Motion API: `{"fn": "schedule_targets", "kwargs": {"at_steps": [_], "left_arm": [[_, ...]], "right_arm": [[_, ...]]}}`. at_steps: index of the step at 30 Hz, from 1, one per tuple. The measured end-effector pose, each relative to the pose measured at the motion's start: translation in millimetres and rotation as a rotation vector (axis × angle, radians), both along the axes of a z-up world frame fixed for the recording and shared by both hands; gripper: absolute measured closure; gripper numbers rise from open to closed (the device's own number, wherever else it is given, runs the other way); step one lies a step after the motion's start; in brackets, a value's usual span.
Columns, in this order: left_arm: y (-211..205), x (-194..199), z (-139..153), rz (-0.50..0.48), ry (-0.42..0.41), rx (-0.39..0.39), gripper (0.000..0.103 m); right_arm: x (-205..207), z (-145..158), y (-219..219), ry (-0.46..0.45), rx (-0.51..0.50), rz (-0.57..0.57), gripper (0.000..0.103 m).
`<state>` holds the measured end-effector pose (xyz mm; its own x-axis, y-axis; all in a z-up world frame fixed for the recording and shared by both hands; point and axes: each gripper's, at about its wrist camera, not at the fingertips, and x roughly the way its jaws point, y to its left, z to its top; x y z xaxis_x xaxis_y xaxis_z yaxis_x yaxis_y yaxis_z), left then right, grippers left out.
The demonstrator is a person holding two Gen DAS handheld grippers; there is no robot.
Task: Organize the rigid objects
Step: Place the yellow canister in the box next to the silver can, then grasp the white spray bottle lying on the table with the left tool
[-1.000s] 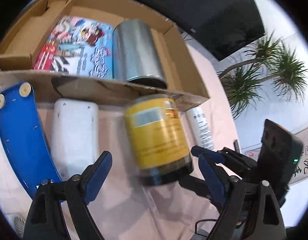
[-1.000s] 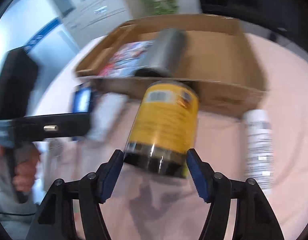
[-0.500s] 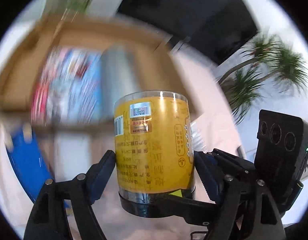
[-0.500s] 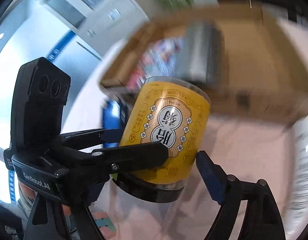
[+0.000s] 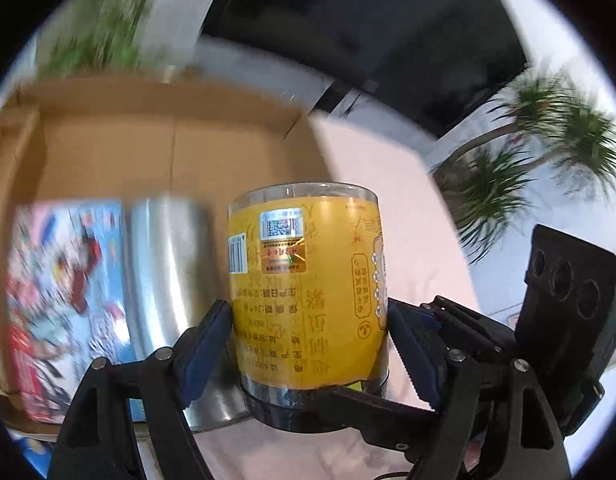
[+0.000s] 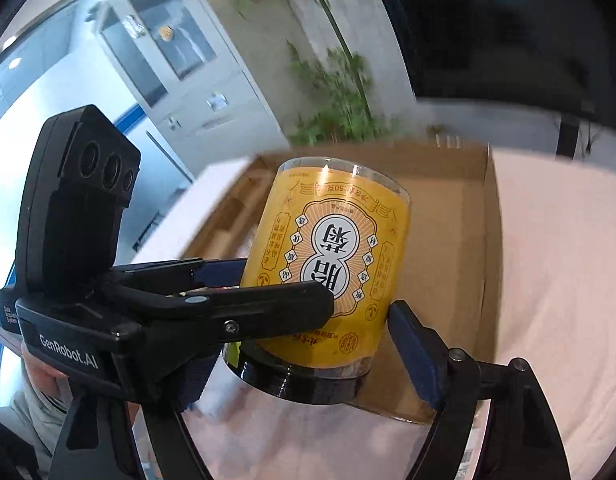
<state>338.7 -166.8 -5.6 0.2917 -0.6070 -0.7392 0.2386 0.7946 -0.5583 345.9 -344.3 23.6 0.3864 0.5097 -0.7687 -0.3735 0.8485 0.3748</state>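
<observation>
Here, the lines run from the canister outward.
Canister: a yellow-labelled cylinder (image 5: pixel 303 288) with clear walls and a black cap at its lower end; the print reads upside down, so it appears to be held inverted. A barcode and a sticker show in the left wrist view, a round emblem in the right wrist view (image 6: pixel 332 268).
Where it is: in the air, over the near edge of the cardboard box (image 5: pixel 107 148), not resting on anything visible.
Left gripper: (image 5: pixel 308 340) its blue pads press both sides of the canister, clamped on it low on the body.
Right gripper: (image 6: pixel 303 344) it straddles the black cap, but its right finger stands apart from the cap with a gap showing; its left finger is hidden behind the other tool, so contact cannot be told.
Step in hand: likely a handover or a two-handed carry of the canister toward the box.
Next move: probably lowering it into the free floor beside the silver tin (image 5: pixel 167 280), which lies next to a colourful flat pack (image 5: pixel 63 292), and keeping it clear of both.
Surroundings: pink tablecloth (image 6: pixel 556 280) under the box.
</observation>
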Motion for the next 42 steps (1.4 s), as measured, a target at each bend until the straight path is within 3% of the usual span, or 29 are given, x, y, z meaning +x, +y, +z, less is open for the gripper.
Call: {"fn": "schedule_targets", "kwargs": {"at_steps": [1,2,3,6,9,10,12,14,15,16,19,21,23,24,26,27,28,31,34,38,42], "left_arm": [[-1.2,2.9,-9.2,-0.005,0.026,-0.005,0.025],[-3.4,4.6,-16.5,-0.015,0.052,-0.006,0.034],[-7.9,2.7,-15.0,-0.028,0.028,0.026,0.051],[-12.4,0.5,-19.6,-0.052,0.060,0.045,0.050],[-5.1,-5.1,-17.0,-0.038,0.035,0.048,0.050],[0.8,-10.6,-12.2,-0.022,0.005,0.062,0.050],[16.0,-26.5,3.4,0.006,-0.096,0.082,0.050],[33.9,-45.0,19.8,0.029,-0.184,0.114,0.043],[49.4,-64.4,31.8,0.056,-0.256,0.164,0.027],[60.3,-76.8,38.0,0.082,-0.306,0.199,0.018],[86.9,-130.1,47.4,0.173,-0.442,0.344,0.015],[101.5,-156.7,37.7,0.184,-0.441,0.411,0.015],[109.6,-171.8,28.6,0.184,-0.410,0.413,0.015],[110.6,-179.7,24.6,0.171,-0.400,0.398,0.015],[106.9,-195.1,22.5,0.125,-0.409,0.377,0.015],[94.8,-199.5,23.7,0.099,-0.423,0.374,0.015],[91.0,-203.4,23.5,0.067,-0.438,0.369,0.015],[69.0,-209.1,24.8,-0.053,-0.455,0.348,0.015],[38.1,-204.7,17.9,-0.210,-0.437,0.292,0.015],[-3.0,-195.0,-13.4,-0.410,-0.307,0.207,0.015],[-34.9,-185.8,-55.8,-0.543,-0.161,0.172,0.023]], "right_arm": [[5.6,-16.8,-0.7,0.028,-0.003,-0.005,0.025],[7.5,-27.8,-5.4,0.042,-0.014,-0.022,0.025],[10.8,-39.5,-9.4,0.067,-0.042,-0.051,0.025],[15.3,-59.3,-18.6,0.116,-0.065,-0.095,0.036],[17.7,-59.3,-10.5,0.117,-0.089,-0.083,0.030],[16.7,-57.0,-2.9,0.109,-0.118,-0.069,0.024],[7.6,-48.2,1.7,0.077,-0.133,-0.051,0.022],[-16.5,-26.9,2.0,0.013,-0.104,-0.022,0.021],[-31.0,-15.1,-1.6,-0.034,-0.105,-0.026,0.015],[-49.6,-3.1,-9.4,-0.098,-0.132,-0.050,0.003],[-98.6,9.2,-41.0,-0.218,-0.259,-0.146,0.000],[-121.0,-7.3,-65.8,-0.165,-0.315,-0.210,0.000],[-132.4,-33.7,-89.7,-0.038,-0.312,-0.275,0.009],[-137.6,-45.4,-99.0,0.006,-0.309,-0.291,0.023],[-145.8,-67.5,-104.3,0.046,-0.336,-0.291,0.032],[-146.4,-76.3,-102.7,0.063,-0.345,-0.284,0.043],[-151.1,-82.3,-98.0,0.076,-0.360,-0.272,0.059],[-176.5,-83.0,-76.7,0.026,-0.386,-0.183,0.060],[-208.9,-83.1,-47.0,0.011,-0.327,0.033,0.060],[-247.0,-78.3,-19.4,-0.028,-0.331,0.345,0.061],[-255.9,-70.2,-35.4,-0.102,-0.466,0.433,0.034]]}}
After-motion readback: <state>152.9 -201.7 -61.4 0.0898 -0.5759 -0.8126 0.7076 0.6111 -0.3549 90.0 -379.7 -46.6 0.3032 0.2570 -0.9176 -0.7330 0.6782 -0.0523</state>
